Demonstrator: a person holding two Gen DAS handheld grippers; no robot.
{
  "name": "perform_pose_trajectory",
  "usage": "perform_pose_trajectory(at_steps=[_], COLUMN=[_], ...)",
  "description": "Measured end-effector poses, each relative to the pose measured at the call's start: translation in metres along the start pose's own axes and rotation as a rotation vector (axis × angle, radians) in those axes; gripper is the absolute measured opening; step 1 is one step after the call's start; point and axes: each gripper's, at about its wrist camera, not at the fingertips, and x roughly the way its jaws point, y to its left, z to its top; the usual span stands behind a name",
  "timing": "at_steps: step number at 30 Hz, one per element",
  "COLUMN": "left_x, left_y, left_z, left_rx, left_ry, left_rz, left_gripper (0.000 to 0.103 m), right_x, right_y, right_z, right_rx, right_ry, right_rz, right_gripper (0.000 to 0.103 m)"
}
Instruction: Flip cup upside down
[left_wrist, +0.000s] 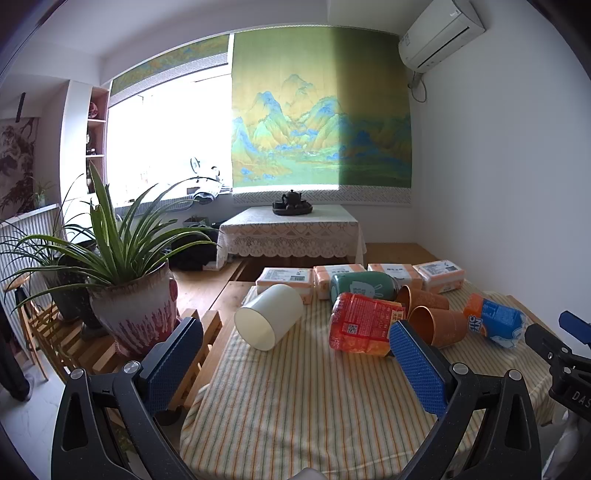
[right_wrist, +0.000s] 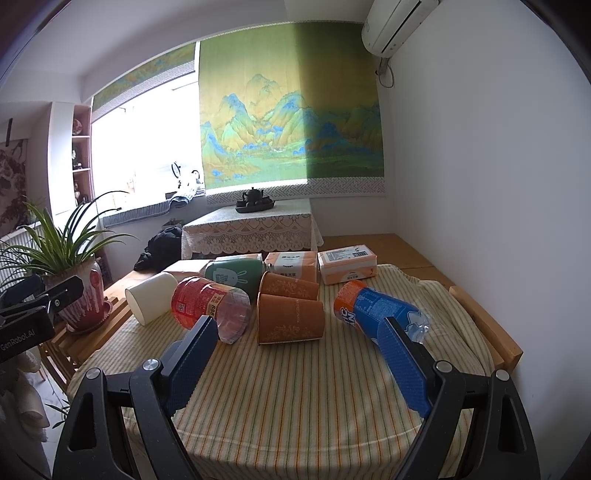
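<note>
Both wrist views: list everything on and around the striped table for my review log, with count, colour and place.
white cup: 1, white, on its side, left part of the cloth
orange cups: 2, orange-brown, on their sides, centre
red bottle: 1, red label, lying between white cup and orange cups
blue bottle: 1, blue and orange label, lying at right
green bottle: 1, green with rabbit print, lying behind
tissue packs: 4, peach-white, back row
striped cloth: 1, covering the table
potted plant: 1, red-white pot, left of table
left gripper: fingers apart, empty
right gripper: fingers apart, empty
</note>
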Motion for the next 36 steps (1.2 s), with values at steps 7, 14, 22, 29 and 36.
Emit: perform_pose_trajectory(at_steps=[7, 14, 22, 29, 36], left_x=[0.002, 0.005, 0.008, 0.015, 0.024], left_y=[0.000, 0.000, 0.002, 0.002, 0.004], left_z=[0.000, 0.000, -0.001, 0.000, -0.002], left_rx=[0.000, 0.004, -0.001, 0.005, 0.005], left_ry=[0.002, 0.003, 0.011, 0.021, 0.045], left_rz=[-0.004, -0.003, -0.013, -0.020, -0.022], left_gripper=[0.102, 0.102, 0.102, 0.102, 0.102], right_x=[0.001, 0.002, 0.003, 0.005, 0.009], right_y=[0.000, 0.000, 0.001, 0.000, -0.003], right_z=[0.000, 0.001, 0.001, 0.000, 0.001], right_rx=[0.000, 0.001, 0.005, 0.012, 0.014], right_ry=[0.001, 0.006, 0.007, 0.007, 0.003], right_rz=[0.001, 0.001, 0.000, -0.003, -0.004], right_gripper=[0.086, 0.086, 0.086, 0.086, 0.092])
